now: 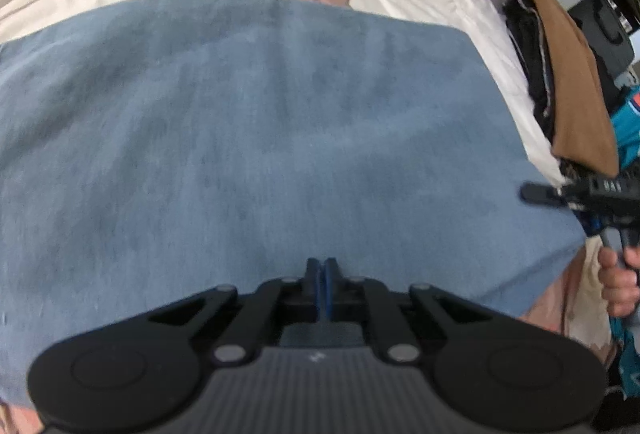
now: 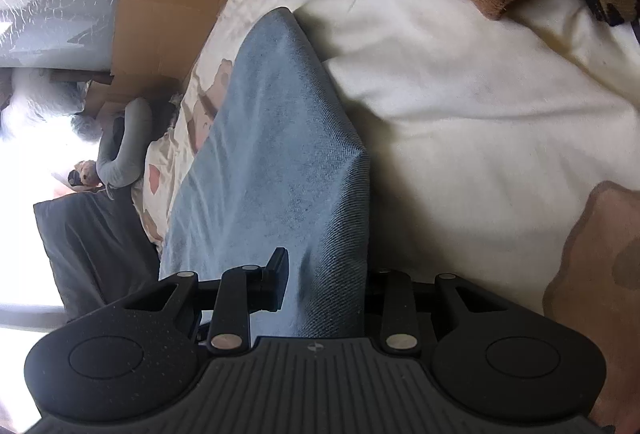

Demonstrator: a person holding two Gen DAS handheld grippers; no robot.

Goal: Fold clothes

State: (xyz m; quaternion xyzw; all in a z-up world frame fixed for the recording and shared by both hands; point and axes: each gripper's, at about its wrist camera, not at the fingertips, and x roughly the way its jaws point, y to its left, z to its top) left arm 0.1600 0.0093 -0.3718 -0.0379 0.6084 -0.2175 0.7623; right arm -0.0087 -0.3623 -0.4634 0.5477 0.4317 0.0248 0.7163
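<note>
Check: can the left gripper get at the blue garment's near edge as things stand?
Probably yes. The left gripper sits low over the blue garment with jaws closed on nothing, and no object lies between; it must open first.

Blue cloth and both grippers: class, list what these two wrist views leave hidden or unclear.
1. Left wrist view: the blue cloth's left end is cut off by the frame edge, so the garment type is unclear.
2. Right wrist view: the right gripper's far finger is hidden behind the cloth fold.
3. Left wrist view: whether the shut left gripper pinches any cloth; its own body hides that.
</note>
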